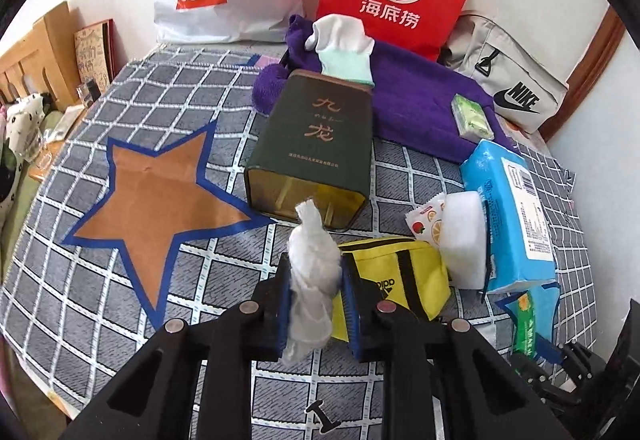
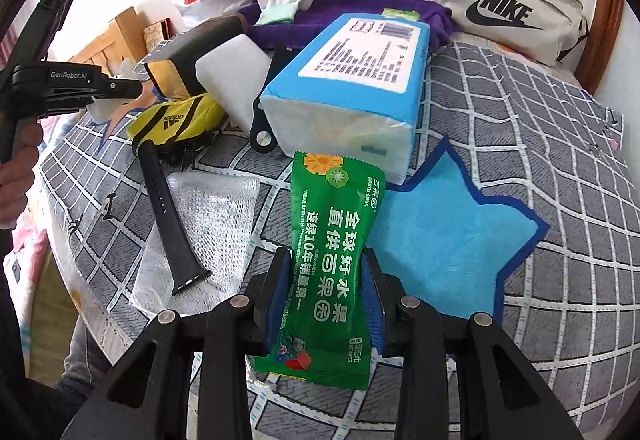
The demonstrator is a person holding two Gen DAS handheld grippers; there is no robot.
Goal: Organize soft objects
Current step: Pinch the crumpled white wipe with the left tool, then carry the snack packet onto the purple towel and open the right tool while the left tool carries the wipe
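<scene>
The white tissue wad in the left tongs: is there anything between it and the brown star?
Nothing visible is in the way. The tissue wad is pinched in the left tongs, and the checked cloth between it and the brown star is bare. The dark green tin lies beside the star, not across that path.

Crumpled white tissue (image 1: 310, 272), twisted and upright, pinched above the checked cloth (image 1: 120, 320) beside the brown star. Green wet-wipe packet (image 2: 332, 260), squeezed at mid-length, tilted up over the cloth by the blue star's edge.
</scene>
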